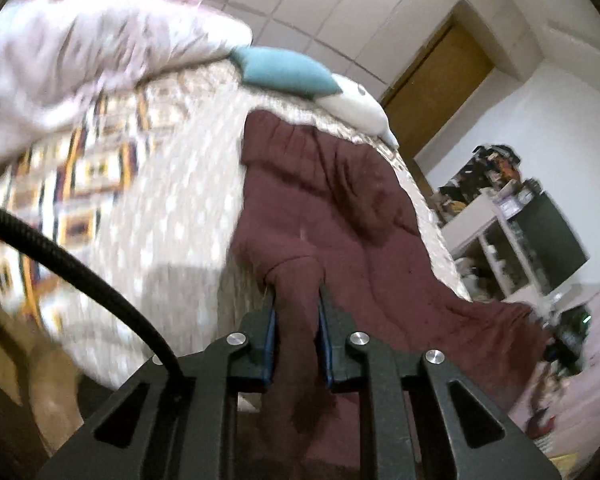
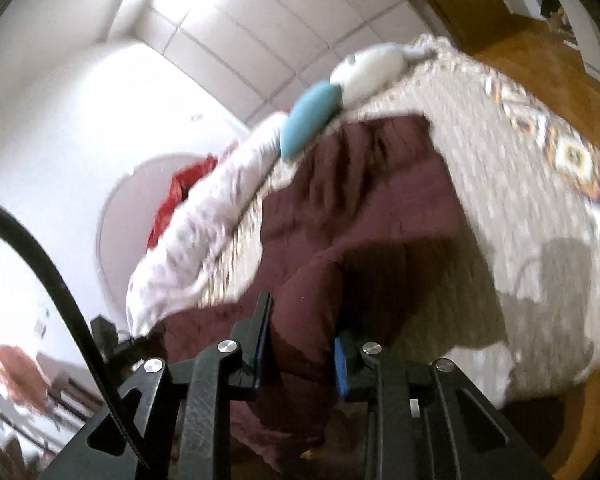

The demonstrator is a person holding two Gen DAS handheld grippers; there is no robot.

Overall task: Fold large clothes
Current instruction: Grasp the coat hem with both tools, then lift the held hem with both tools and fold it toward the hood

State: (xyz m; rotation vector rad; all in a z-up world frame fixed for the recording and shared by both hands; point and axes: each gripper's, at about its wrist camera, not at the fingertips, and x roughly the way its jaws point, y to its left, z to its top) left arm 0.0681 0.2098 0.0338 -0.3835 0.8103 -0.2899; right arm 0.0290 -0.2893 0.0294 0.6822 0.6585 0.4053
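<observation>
While the maroon garment [image 1: 332, 216] is spread over the bed [image 1: 180, 208], a bunched fold of it is clamped between the jaws of the left gripper [image 1: 296, 308], whose blue pads are pressed against the cloth on both sides. In the right wrist view the same maroon garment [image 2: 364, 200] is seen lying across the patterned bedspread [image 2: 520, 184], and a thick roll of its near edge is gripped between the jaws of the right gripper [image 2: 302, 320]. The cloth is lifted into a ridge at each grip, while the rest of it lies flat on the bed and its far end reaches toward the pillows. A teal cushion [image 1: 284, 68] is set at the head of the bed, touching a white pillow [image 1: 356, 108] just beside it. A pale crumpled duvet [image 1: 80, 60] is heaped along one side of the bed, with red fabric [image 2: 180, 200] behind it. A black cable [image 1: 80, 272] is seen curving into the left gripper's body. Cluttered shelves [image 1: 500, 240] are visible against the far wall.
</observation>
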